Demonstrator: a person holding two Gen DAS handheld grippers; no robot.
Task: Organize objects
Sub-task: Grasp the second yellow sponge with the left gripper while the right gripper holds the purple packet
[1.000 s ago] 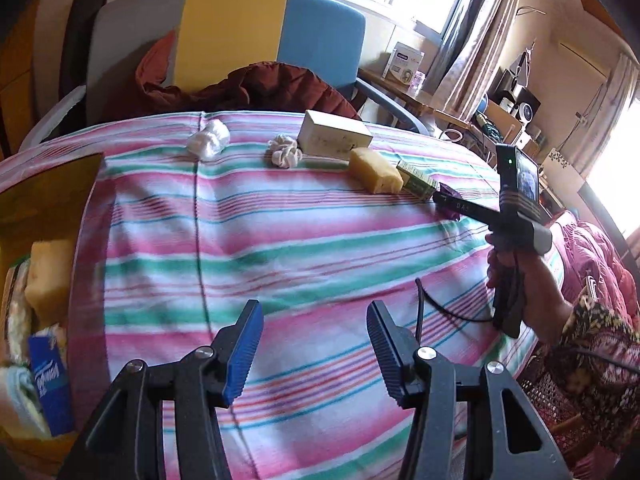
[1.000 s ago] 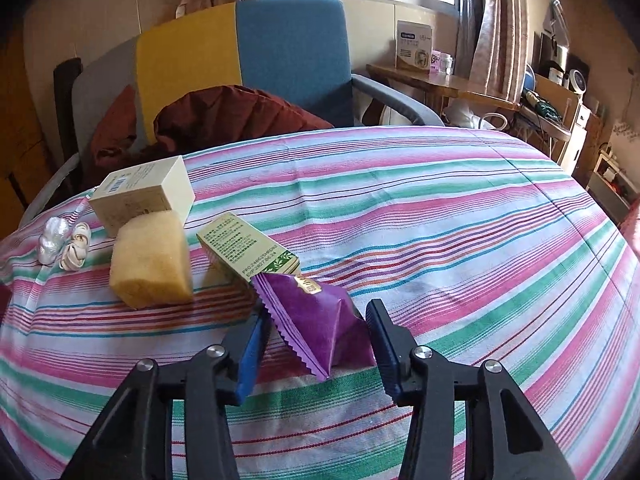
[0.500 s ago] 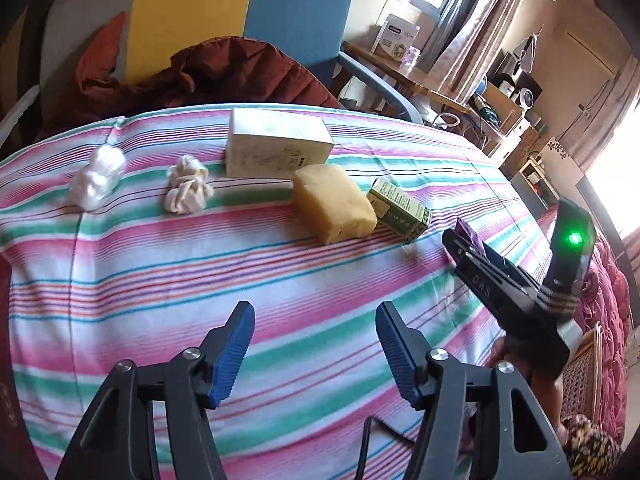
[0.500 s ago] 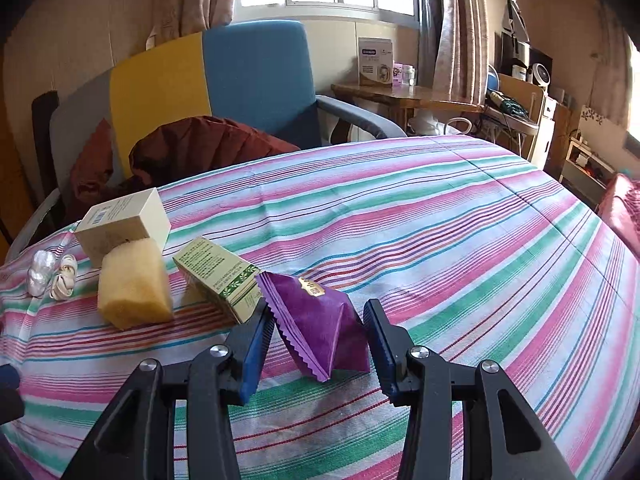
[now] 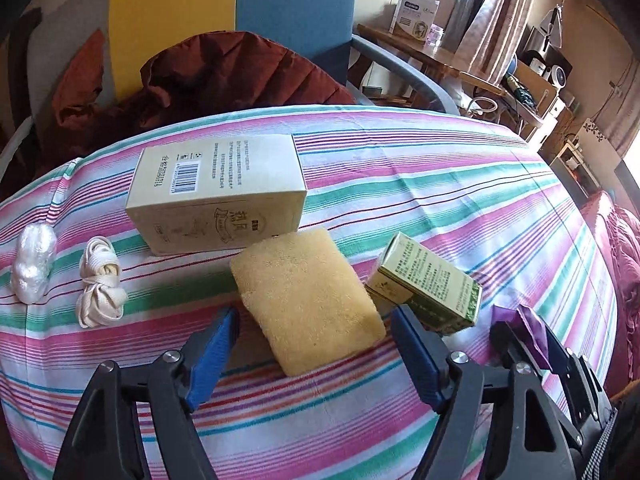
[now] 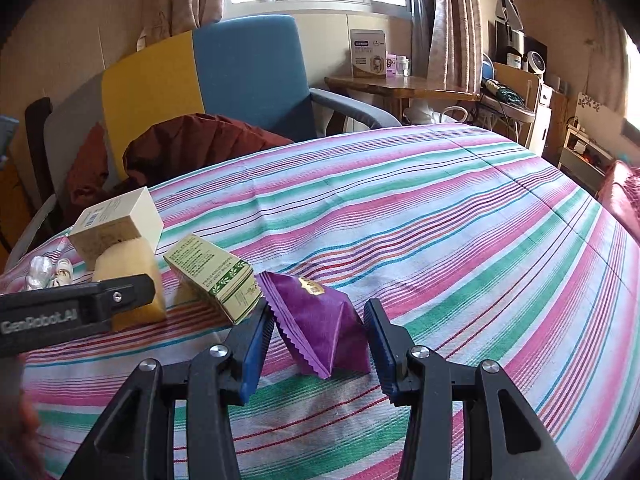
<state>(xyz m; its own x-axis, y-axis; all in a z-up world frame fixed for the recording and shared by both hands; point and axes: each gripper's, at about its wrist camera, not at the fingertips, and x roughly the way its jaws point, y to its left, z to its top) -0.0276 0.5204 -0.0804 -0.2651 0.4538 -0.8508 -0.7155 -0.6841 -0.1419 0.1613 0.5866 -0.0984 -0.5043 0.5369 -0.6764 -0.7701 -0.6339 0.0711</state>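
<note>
On the striped counter (image 5: 400, 168), the left tongs (image 5: 316, 354) are opening wide around the near end of a yellow sponge (image 5: 306, 300), pads clear of it. The right tongs (image 6: 316, 344) stand partly open around a purple packet (image 6: 320, 320); whether they grip it is unclear. A green box (image 5: 426, 284) lies between sponge and packet, a cream carton (image 5: 218, 192) behind, toward the far edge.
</note>
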